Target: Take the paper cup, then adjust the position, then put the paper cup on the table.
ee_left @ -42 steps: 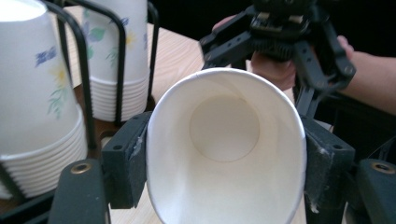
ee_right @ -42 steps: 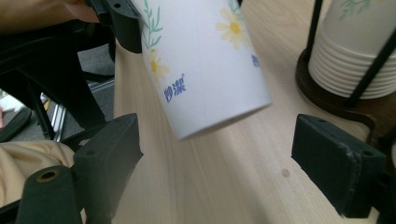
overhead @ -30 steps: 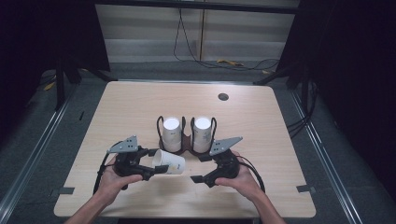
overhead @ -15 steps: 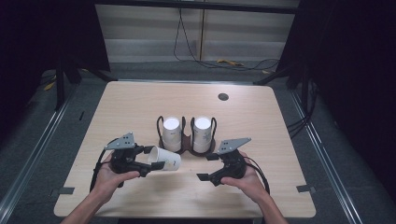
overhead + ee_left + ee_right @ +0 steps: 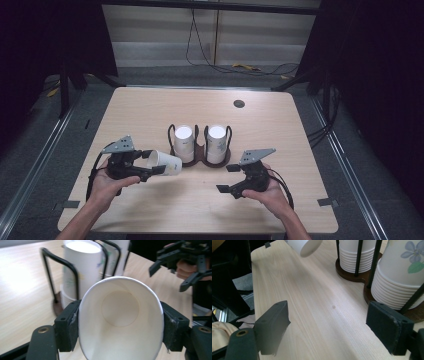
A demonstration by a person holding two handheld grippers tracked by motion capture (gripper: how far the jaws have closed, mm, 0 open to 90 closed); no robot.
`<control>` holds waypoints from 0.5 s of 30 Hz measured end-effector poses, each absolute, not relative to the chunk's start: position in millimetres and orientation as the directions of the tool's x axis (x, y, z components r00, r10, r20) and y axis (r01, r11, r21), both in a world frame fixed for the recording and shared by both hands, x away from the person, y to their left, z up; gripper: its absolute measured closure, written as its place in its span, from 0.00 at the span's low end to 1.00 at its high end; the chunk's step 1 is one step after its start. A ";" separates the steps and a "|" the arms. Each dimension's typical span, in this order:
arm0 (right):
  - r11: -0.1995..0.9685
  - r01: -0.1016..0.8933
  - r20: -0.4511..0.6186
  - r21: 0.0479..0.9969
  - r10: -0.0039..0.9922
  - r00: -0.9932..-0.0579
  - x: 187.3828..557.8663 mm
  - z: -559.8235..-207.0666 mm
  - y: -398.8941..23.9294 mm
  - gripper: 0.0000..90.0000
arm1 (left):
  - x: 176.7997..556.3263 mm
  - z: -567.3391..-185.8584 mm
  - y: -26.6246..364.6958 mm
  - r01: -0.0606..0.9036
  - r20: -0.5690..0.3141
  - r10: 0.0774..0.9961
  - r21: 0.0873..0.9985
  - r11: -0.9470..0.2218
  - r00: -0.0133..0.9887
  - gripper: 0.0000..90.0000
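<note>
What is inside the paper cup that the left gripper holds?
Nothing: the left gripper view looks into the paper cup and shows bare white walls and a bare bottom. The left gripper clamps its sides.

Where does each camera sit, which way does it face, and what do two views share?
High view: above the table, looking forward and down; both forearms, left gripper, right gripper.
Left gripper view: on the left gripper, looking into the paper cup between its fingers.
Right gripper view: on the right gripper, facing the cup rack; fingers apart.
The gripper views share the rack.
</note>
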State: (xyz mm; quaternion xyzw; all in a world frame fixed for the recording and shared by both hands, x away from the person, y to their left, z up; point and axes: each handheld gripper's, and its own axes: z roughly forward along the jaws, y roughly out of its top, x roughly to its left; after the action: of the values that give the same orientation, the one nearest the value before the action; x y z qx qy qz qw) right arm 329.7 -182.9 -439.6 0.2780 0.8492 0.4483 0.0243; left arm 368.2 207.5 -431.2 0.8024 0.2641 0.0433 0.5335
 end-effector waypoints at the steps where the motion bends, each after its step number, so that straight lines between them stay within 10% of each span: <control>1: 0.441 0.450 0.207 0.776 0.496 -0.843 329.9 -439.3 -183.7 0.21 | 368.8 -430.5 210.0 0.383 -0.216 0.480 0.879 -0.283 0.850 0.32; 15: 0.434 0.459 0.203 0.775 0.516 -0.832 331.0 -439.3 -189.7 0.21 | 380.1 -433.5 230.9 0.406 -0.172 0.575 0.861 -0.307 0.800 0.32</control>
State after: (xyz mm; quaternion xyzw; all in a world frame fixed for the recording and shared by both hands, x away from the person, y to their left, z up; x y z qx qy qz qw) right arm 331.0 -189.7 -439.3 0.2881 0.8461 0.4472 0.0322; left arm 380.1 230.9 -433.5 0.8039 0.3052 0.0840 0.5035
